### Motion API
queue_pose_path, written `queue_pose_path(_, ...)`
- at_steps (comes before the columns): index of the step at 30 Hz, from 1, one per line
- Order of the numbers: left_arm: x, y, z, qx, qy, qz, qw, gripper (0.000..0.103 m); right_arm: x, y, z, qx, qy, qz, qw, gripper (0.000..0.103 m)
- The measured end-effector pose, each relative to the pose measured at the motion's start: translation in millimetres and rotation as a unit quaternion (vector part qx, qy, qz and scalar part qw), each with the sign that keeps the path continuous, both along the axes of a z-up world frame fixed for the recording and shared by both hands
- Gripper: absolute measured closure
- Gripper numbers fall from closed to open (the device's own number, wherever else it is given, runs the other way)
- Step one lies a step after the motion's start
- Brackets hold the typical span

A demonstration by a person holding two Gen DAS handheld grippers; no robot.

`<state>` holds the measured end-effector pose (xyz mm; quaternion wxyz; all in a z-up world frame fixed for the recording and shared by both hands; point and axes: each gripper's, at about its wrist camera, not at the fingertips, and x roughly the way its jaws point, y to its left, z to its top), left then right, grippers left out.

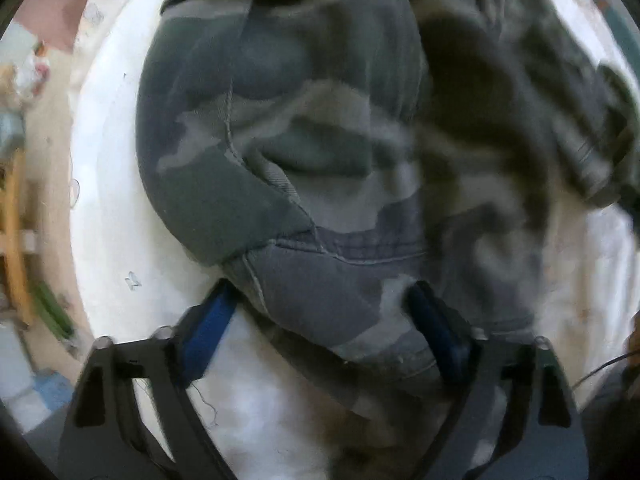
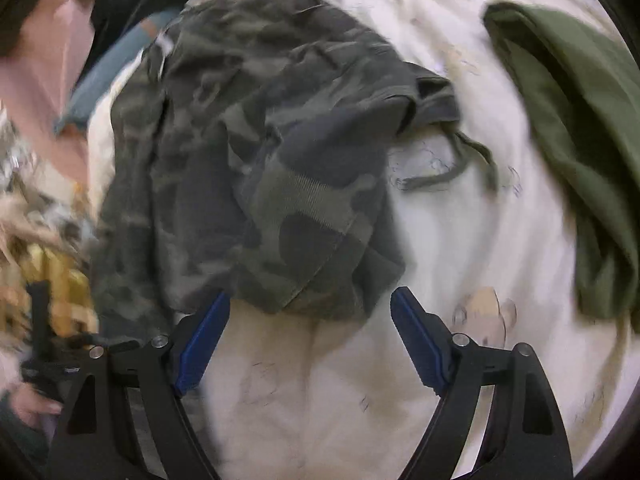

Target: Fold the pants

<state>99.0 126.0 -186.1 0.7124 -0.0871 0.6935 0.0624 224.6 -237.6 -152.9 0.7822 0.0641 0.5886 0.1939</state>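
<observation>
The left gripper [image 1: 320,312] has its jaws spread wide, and the near hem of the pants [image 1: 304,152] lies between the blue pads without being pinched. The right gripper [image 2: 310,320] is likewise released, its jaws parted just short of the nearest fold of the pants [image 2: 256,160], one pad at the cloth's edge. The pants are a camouflage pattern of dark green, grey and pale olive, bunched into a loose heap with stitched seams and a ribbed band showing near the jaws. A drawstring [image 2: 448,168] trails out to the right of the heap. They lie on a white bed sheet [image 2: 460,240] printed with faint small drawings, toward its left side in the right wrist view. Farther right on the sheet, well apart, lies a plain olive garment [image 2: 580,140].
</observation>
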Motion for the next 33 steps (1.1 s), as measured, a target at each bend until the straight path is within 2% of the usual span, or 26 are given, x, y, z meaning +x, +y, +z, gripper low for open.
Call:
queue_pose_path(2, -3, -13, -2, 0.032, -0.015, -0.038, 0.9986, 0.047, 4, 17, -6, -0.023, -0.01, 0.035, 0.999, 0.018)
queue_pose_path(4, -6, -23, 2, 0.048, -0.03, -0.067, 0.9962, 0.077, 7, 26, -9, -0.043, -0.028, 0.055, 0.997, 0.018)
queue_pose_path(6, -11, -24, 9, 0.062, -0.039, -0.078, 0.9943, 0.089, 9, 28, -16, -0.041, -0.017, 0.051, 0.998, 0.021)
queue_pose_path(8, -17, -18, 15, 0.069, -0.042, -0.074, 0.994, 0.091, 7, 29, -14, -0.033, -0.02, 0.056, 0.998, 0.043)
queue_pose_path(10, -24, -8, 21, 0.09, -0.041, -0.062, 0.9932, 0.091, 5, 32, -4, -0.029, -0.029, 0.072, 0.997, 0.07)
queue_pose_path(11, -27, -6, 24, 0.097, -0.041, -0.055, 0.9929, 0.091, 2, 32, 4, -0.02, -0.038, 0.079, 0.996, 0.071)
queue_pose_path(12, -31, -1, 26, 0.109, -0.04, -0.044, 0.9923, 0.09, -1, 31, 16, -0.003, -0.047, 0.087, 0.995, 0.072)
queue_pose_path(14, -36, 3, 31, 0.114, -0.039, -0.032, 0.9922, 0.078, -6, 27, 40, 0.055, -0.049, 0.091, 0.993, 0.073)
queue_pose_path(16, -41, -1, 40, 0.114, -0.041, -0.024, 0.9923, 0.048, -13, 17, 64, 0.116, -0.06, 0.095, 0.987, 0.074)
queue_pose_path(18, -42, -6, 55, 0.106, -0.06, -0.018, 0.9923, 0.03, -14, 3, 93, 0.193, -0.085, 0.084, 0.974, 0.074)
queue_pose_path(19, -40, -12, 63, 0.1, -0.072, -0.014, 0.9923, 0.026, -10, -2, 100, 0.223, -0.09, 0.076, 0.968, 0.074)
queue_pose_path(21, -34, -24, 86, 0.087, -0.1, -0.006, 0.9911, 0.026, 9, -20, 107, 0.304, -0.089, 0.034, 0.948, 0.075)
queue_pose_path(23, -25, -36, 106, 0.086, -0.127, -0.001, 0.9882, 0.025, 34, -33, 102, 0.335, -0.077, -0.01, 0.939, 0.075)
queue_pose_path(26, -12, -55, 131, 0.093, -0.172, -0.004, 0.9808, 0.02, 71, -42, 80, 0.318, -0.062, -0.059, 0.944, 0.075)
queue_pose_path(27, -3, -61, 136, 0.09, -0.187, -0.016, 0.978, 0.011, 83, -43, 71, 0.314, -0.055, -0.067, 0.945, 0.075)
queue_pose_path(28, 8, -75, 135, 0.082, -0.192, -0.041, 0.9772, 0.008, 90, -43, 65, 0.309, -0.053, -0.074, 0.947, 0.075)
queue_pose_path(30, 26, -88, 131, 0.059, -0.184, -0.073, 0.9785, 0.008, 109, -46, 46, 0.295, -0.04, -0.095, 0.95, 0.075)
queue_pose_path(32, 47, -114, 114, 0.031, -0.176, -0.096, 0.9793, 0.008, 119, -50, 32, 0.275, -0.03, -0.111, 0.955, 0.066)
queue_pose_path(33, 59, -123, 107, 0.024, -0.171, -0.102, 0.9798, 0.008, 121, -55, 25, 0.263, -0.019, -0.127, 0.956, 0.048)
